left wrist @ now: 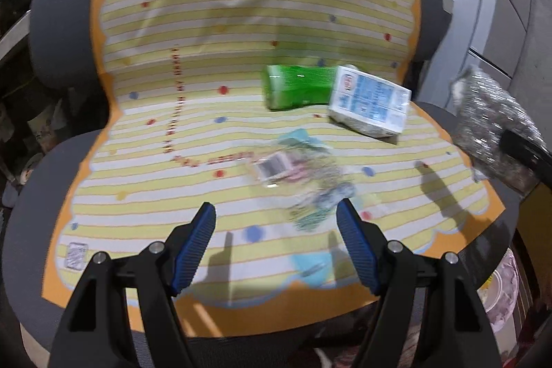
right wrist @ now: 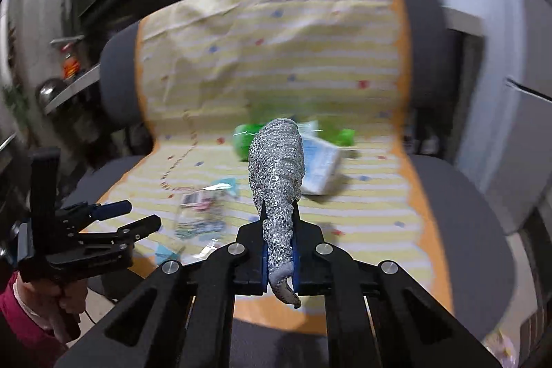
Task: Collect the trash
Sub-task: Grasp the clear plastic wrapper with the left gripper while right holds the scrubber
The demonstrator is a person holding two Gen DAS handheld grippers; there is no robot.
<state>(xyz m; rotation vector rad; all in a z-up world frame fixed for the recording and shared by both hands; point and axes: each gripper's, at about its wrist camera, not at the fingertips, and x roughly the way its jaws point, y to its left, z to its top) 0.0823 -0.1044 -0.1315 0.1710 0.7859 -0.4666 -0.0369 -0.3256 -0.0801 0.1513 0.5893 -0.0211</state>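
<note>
Currently: right gripper fingers clamp silver mesh scrap | left gripper fingers wide, empty, above clear wrapper | next: likely bin scrap, grasp wrapper.

On chair seat mat: bottle at back, carton just right of it, wrapper in front.

Seat left half bare for approach; wrapper, green pack and white pack crowd the right.
</note>
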